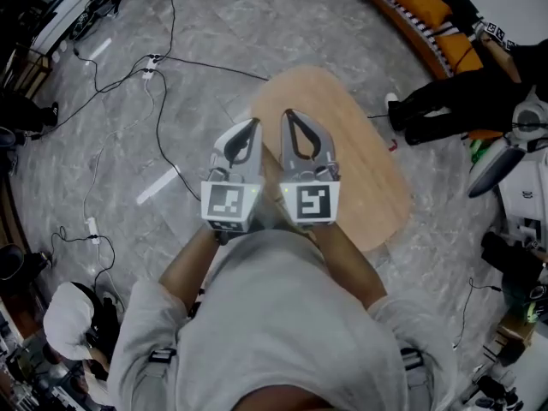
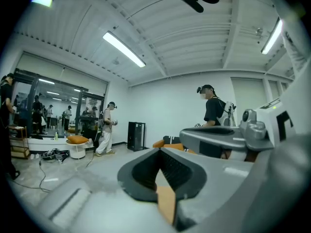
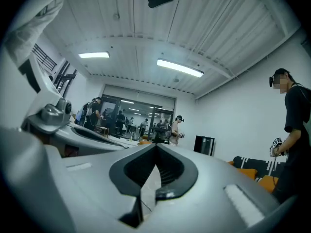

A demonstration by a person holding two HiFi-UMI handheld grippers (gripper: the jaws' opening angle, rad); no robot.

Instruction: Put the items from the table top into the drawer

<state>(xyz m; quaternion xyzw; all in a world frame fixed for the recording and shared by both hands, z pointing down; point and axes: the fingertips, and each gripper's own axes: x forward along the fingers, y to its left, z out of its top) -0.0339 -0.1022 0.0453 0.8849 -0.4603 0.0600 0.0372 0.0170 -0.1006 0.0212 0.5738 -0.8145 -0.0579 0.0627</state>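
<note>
I am holding both tongs up side by side in front of my chest, pointing out across the room. The left gripper [image 1: 254, 123] is sitting with its jaws pressed together, tips meeting and nothing pinched between them. The right gripper [image 1: 288, 114] is sitting just the same. The wooden table top [image 1: 377, 187] is lying below and beyond them on the grey floor. My tongs and arms are covering part of it, so I cannot tell what may be lying there. A person in a black shirt [image 2: 212, 108] is standing ahead, near an orange sofa [image 1: 428, 11].
</note>
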